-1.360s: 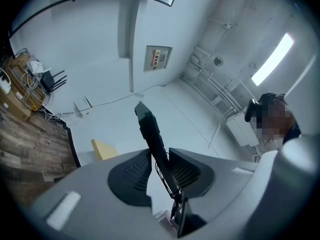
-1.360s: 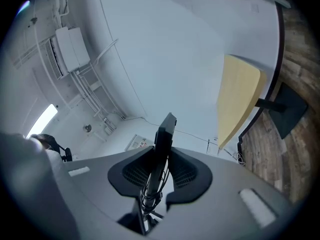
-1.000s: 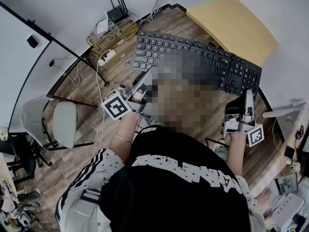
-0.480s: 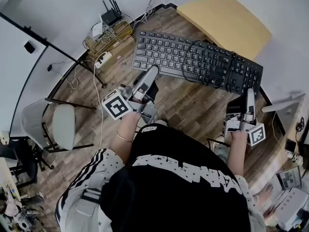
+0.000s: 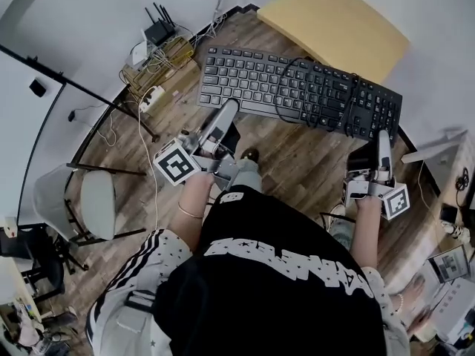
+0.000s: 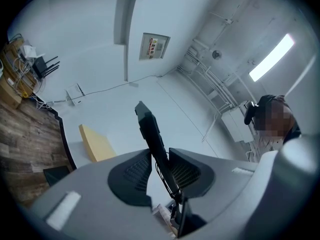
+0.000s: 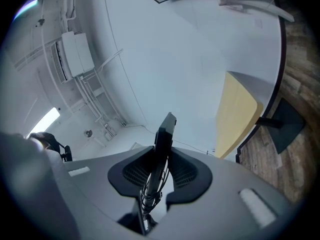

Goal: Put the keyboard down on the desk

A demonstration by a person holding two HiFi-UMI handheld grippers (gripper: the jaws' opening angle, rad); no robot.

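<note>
A black keyboard [image 5: 297, 89] with its cable wound round the middle hangs level in front of me, above the wooden floor. My left gripper [image 5: 225, 112] is shut on its near left edge and my right gripper [image 5: 382, 137] is shut on its right end. In the left gripper view the keyboard [image 6: 150, 131] stands edge-on between the jaws of the left gripper [image 6: 160, 163], and its cable hangs below. The right gripper view shows the same: the keyboard's end [image 7: 163, 136] is pinched in the right gripper [image 7: 160, 168]. A pale yellow desk top [image 5: 338, 22] lies just beyond the keyboard.
A router with a box of cables [image 5: 157, 49] sits on the floor at the far left. A grey chair [image 5: 95, 203] stands to my left beside a black frame. A laptop [image 5: 445, 262] is at the lower right. The yellow desk top also shows as a slab [image 6: 94, 143] [image 7: 235, 113].
The keyboard and both grippers have shifted a little to the left and away from me. Both grips are unchanged. The blurred patch over the keyboard is gone.
</note>
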